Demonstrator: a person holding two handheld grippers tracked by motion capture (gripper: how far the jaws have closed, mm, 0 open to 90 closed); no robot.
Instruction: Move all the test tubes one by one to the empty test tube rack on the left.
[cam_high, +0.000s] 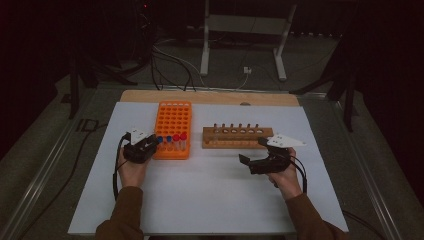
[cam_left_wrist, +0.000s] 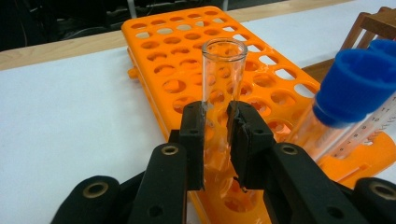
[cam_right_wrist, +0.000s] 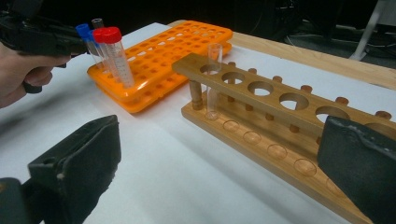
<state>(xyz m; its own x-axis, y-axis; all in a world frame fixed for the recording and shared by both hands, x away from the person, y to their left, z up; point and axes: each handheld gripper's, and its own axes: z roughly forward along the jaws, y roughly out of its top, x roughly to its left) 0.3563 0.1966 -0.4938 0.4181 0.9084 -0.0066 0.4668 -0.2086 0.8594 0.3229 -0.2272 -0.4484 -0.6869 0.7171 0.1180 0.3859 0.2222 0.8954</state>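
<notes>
I see an orange tube rack (cam_high: 173, 129) on the white tabletop (cam_high: 210, 195), its many round holes mostly bare. Along its near edge stand capped tubes: from the high view I count two blue-capped tubes (cam_high: 164, 140) and two red-capped tubes (cam_high: 180, 137), though the small picture leaves that count unsure. In the right gripper view one red-capped tube (cam_right_wrist: 113, 55) shows printed graduation marks down its clear wall.

Just to the right of the orange rack sits a wooden tube rack (cam_high: 237, 137) with six round holes in its top bar and matching dimples in its base. One clear glass test tube (cam_right_wrist: 213, 79) stands upright in its end hole nearest the orange rack; the other five holes hold nothing.

My left claw (cam_left_wrist: 216, 135) is clamped on a second open glass test tube (cam_left_wrist: 223, 70), uncapped, transparent, with a rolled lip. It stands nearly upright over the near corner of the orange rack, its lower end down among the holes, just beside a blue-capped tube (cam_left_wrist: 356, 88).

My right claw (cam_right_wrist: 224, 168) stands wide apart, clamped on nothing, near the front of the wooden rack.
</notes>
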